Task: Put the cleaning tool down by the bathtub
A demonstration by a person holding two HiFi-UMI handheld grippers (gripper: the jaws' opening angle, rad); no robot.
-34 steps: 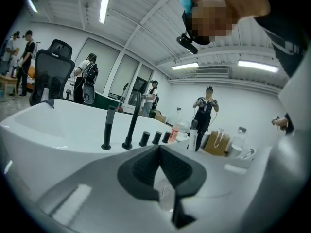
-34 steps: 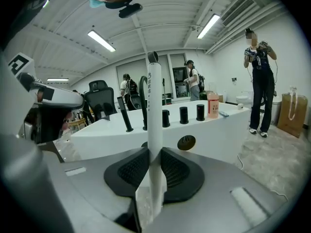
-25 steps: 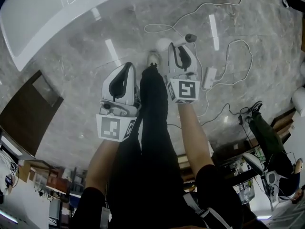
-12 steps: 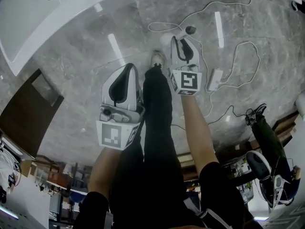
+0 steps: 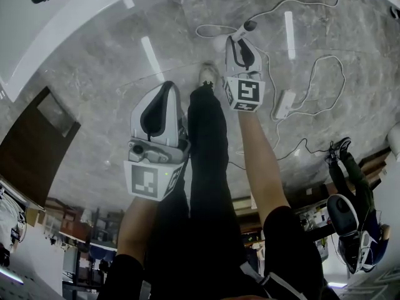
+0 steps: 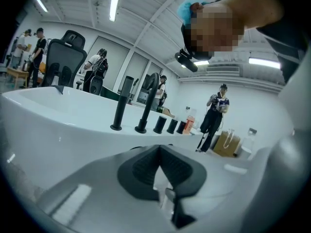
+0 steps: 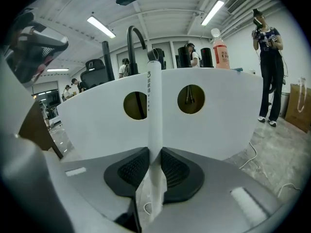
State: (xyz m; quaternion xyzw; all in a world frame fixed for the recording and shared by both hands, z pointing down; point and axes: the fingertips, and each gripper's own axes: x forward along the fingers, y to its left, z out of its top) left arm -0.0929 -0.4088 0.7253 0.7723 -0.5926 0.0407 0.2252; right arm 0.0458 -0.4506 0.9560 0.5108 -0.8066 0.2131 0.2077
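The cleaning tool is a white stick with a dark end [image 5: 249,25]. In the right gripper view its handle [image 7: 154,101] stands upright in front of the white bathtub wall [image 7: 218,125]. My right gripper [image 7: 154,152] is shut on that handle; in the head view it [image 5: 237,40] hangs low over the marble floor, near the tub. The bathtub's rim [image 5: 69,24] curves across the head view's top left. My left gripper [image 5: 167,86] is beside my leg, its pads [image 6: 146,166] meeting with nothing between them.
White cables and a power adapter [image 5: 282,105] lie on the floor right of the right gripper. My shoe [image 5: 207,75] stands between the grippers. A dark wooden cabinet [image 5: 34,145] is at the left. Black taps [image 6: 146,106] stand on the tub rim. People stand behind.
The right gripper has sunk toward the floor with the tool, sliding up the head view nearer the tub. The left gripper has dropped a little.
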